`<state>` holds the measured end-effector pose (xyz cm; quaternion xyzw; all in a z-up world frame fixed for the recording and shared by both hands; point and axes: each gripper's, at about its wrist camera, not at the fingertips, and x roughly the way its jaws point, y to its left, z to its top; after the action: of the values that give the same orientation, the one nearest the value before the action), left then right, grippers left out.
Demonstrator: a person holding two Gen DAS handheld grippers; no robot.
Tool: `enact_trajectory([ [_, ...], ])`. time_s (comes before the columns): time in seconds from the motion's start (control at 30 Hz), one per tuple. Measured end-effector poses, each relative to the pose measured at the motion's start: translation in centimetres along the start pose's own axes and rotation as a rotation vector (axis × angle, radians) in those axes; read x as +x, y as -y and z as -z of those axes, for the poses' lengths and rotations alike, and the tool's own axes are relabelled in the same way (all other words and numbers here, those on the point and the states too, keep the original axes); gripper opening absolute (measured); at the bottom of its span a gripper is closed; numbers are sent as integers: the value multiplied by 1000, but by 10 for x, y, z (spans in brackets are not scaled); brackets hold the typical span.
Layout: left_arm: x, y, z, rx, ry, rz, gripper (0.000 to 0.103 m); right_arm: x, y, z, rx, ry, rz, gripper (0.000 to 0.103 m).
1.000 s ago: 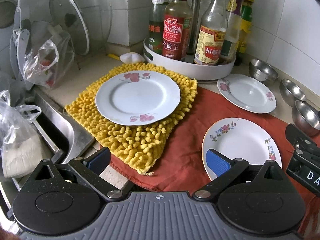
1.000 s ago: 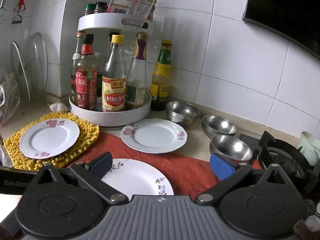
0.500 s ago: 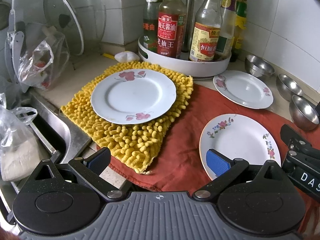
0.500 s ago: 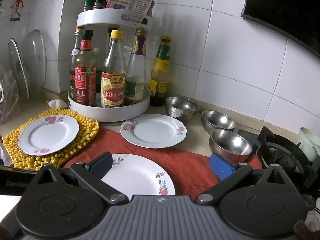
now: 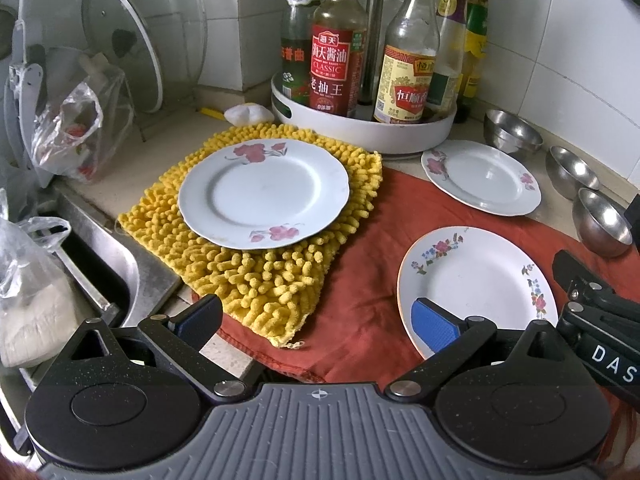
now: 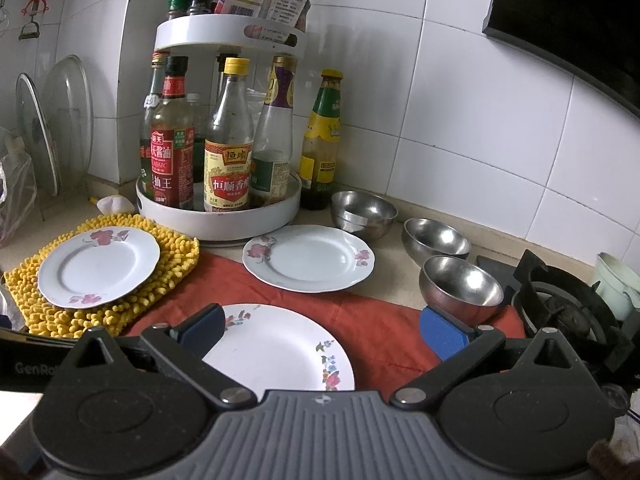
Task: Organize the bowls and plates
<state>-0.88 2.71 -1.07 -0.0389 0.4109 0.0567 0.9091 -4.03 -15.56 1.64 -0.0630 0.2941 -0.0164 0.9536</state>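
Three plates sit on the counter. The one with red flowers (image 5: pixel 264 192) lies on a yellow chenille mat (image 5: pixel 256 276), a second red-flowered plate (image 5: pixel 480 176) rests partly on the red cloth (image 5: pixel 360 280) just in front of the white turntable (image 5: pixel 368 136), and the nearest plate (image 6: pixel 276 348), rimmed with small mixed flowers, lies wholly on the cloth. Three steel bowls (image 6: pixel 462 286) stand apart in a loose row along the tiled wall, between the turntable and the gas burner (image 6: pixel 560 304).

The left gripper (image 5: pixel 316 320) hovers over the cloth edge, fingers spread wide and empty, its right pad over the near plate's rim. The right gripper (image 6: pixel 320 328) is likewise wide open, holding nothing, above that same plate.

On the turntable, a soy sauce bottle (image 5: pixel 336 60) reads "CLASSIC" (with Chinese characters I take as 老抽王), beside a yellow-capped vinegar bottle (image 5: pixel 410 64). The right gripper's body shows "DAS" in the left view; the left's shows "GenRo" in the right view
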Motion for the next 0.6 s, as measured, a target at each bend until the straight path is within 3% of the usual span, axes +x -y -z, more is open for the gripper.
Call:
enact_trajectory([
  [0.6, 2, 3, 2, -2, -21, 5, 100, -1, -2, 4, -2, -19, 3, 100],
])
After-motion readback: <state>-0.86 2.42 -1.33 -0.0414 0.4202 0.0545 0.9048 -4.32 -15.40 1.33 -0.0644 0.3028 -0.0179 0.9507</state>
